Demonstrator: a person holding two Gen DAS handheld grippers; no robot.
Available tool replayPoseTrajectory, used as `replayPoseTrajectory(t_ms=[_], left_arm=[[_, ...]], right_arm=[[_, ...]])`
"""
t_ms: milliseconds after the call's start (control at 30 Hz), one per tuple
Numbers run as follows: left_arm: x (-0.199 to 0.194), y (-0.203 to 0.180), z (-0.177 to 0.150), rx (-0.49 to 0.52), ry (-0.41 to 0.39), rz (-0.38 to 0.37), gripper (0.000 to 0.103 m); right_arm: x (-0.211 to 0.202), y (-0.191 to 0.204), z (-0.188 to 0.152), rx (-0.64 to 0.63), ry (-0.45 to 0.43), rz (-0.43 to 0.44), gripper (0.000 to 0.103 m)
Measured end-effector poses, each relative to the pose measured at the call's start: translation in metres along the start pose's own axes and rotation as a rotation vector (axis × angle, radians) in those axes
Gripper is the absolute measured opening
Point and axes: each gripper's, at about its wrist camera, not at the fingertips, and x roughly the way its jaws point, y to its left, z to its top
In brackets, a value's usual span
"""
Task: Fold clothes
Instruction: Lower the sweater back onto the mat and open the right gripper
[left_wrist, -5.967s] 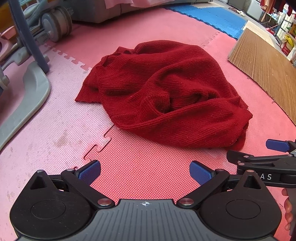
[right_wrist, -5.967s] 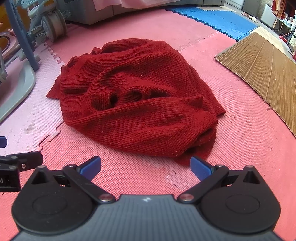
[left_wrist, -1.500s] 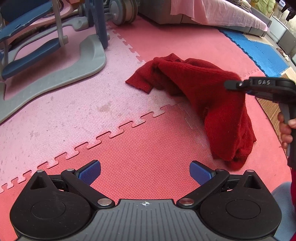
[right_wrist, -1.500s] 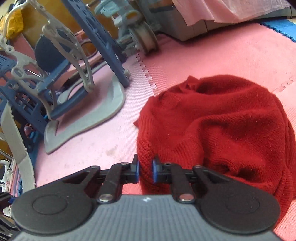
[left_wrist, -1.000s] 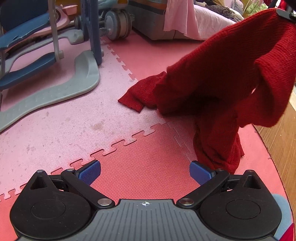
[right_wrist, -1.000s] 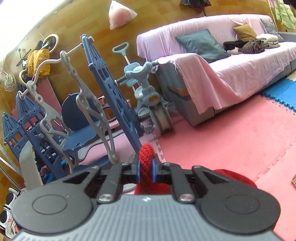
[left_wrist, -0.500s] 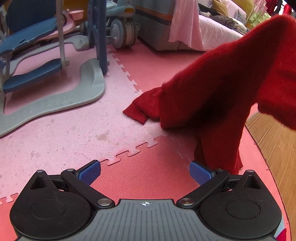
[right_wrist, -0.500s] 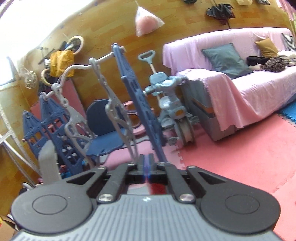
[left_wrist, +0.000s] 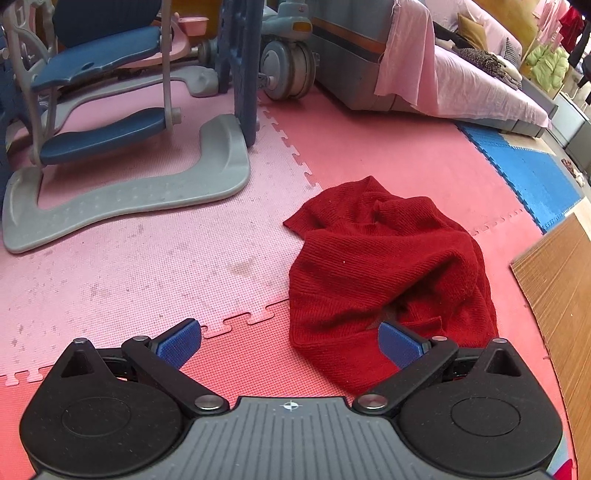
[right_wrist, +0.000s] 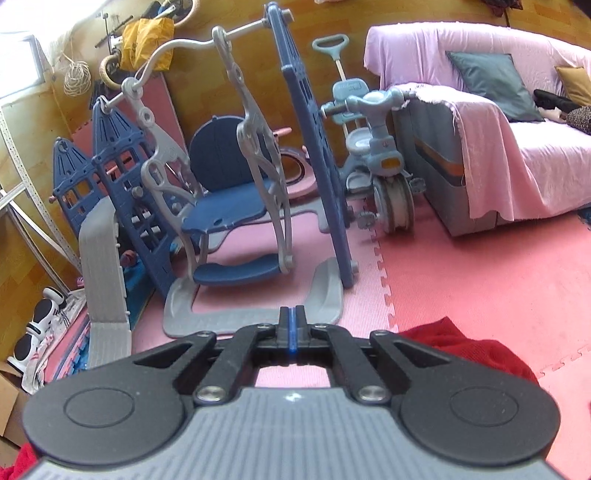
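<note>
A red knit sweater (left_wrist: 388, 266) lies in a crumpled heap on the pink and red foam floor mats (left_wrist: 147, 266). My left gripper (left_wrist: 290, 343) hovers low over its near edge, open wide, with the right blue pad (left_wrist: 400, 343) above the cloth and the left pad (left_wrist: 179, 343) over bare mat. My right gripper (right_wrist: 292, 328) is held higher and points toward the toys, its pads pressed together with no cloth between them. Only a corner of the sweater (right_wrist: 480, 354) shows low and to the right of it.
A grey-based toy swing (left_wrist: 147, 192) and a blue tricycle (right_wrist: 373, 147) stand at the back left. A sofa under a pink cover (left_wrist: 461, 74) runs along the back right. Blue mat tiles (left_wrist: 524, 173) and a woven mat (left_wrist: 561, 288) lie to the right.
The sweater hung lifted from the right gripper half a second ago; now it has dropped into a heap on the floor. The right gripper's pads are fully together without it.
</note>
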Motion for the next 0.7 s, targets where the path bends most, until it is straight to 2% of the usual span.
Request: replayPoseTrajectory(t_ms=[300, 700], left_arm=[[0.014, 0.004, 0.000, 0.032, 0.031, -0.005, 0.103], [0.052, 0.005, -0.001, 0.084, 0.105, -0.005, 0.103]], right_arm=[[0.029, -0.004, -0.032, 0.039, 0.101, -0.026, 0.001], [0.073, -0.032, -0.079, 0.096, 0.214, -0.135, 0.002]])
